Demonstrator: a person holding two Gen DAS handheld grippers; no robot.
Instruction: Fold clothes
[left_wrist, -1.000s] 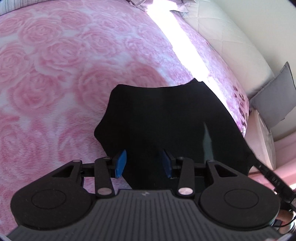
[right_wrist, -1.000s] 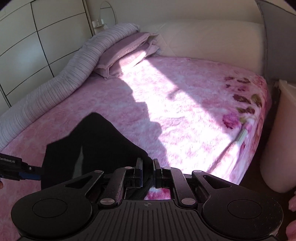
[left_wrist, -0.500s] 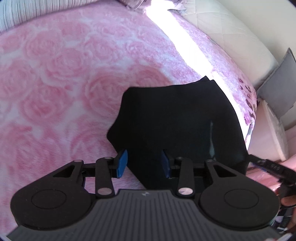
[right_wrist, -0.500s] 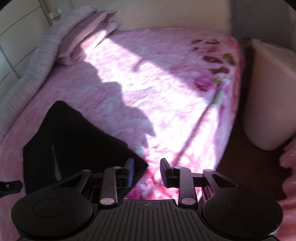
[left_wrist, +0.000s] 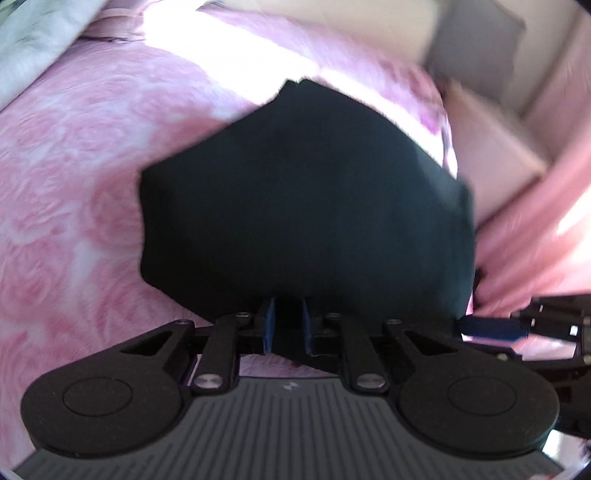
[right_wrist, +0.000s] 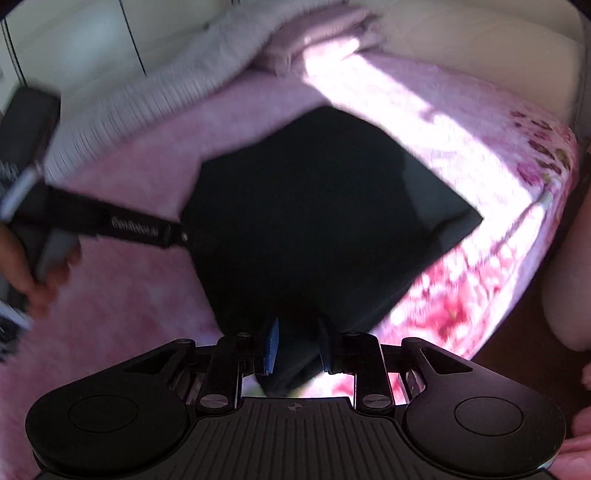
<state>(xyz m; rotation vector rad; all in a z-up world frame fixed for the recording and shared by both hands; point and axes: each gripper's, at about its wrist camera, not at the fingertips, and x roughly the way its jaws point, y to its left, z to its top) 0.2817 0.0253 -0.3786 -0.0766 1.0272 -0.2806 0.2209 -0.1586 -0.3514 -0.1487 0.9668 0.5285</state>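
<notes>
A bed (right_wrist: 147, 317) with a pink rose cover carries a black garment (left_wrist: 303, 206), lying flat beside its right edge. Both claws clamp its near hem: left claw (left_wrist: 287, 331) at one corner, right claw (right_wrist: 297, 345) at the other. Ahead lies bare cover, with pillows (right_wrist: 317, 44) well beyond.

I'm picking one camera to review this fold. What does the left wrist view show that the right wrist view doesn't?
Only the left wrist view shows the rose pattern on the pink blanket clearly. Only the right wrist view shows the person's hand, the white cabinet and grey striped bedding. Both show the black garment, each view's own gripper closed on its near edge, and the other gripper at a side corner.
</notes>
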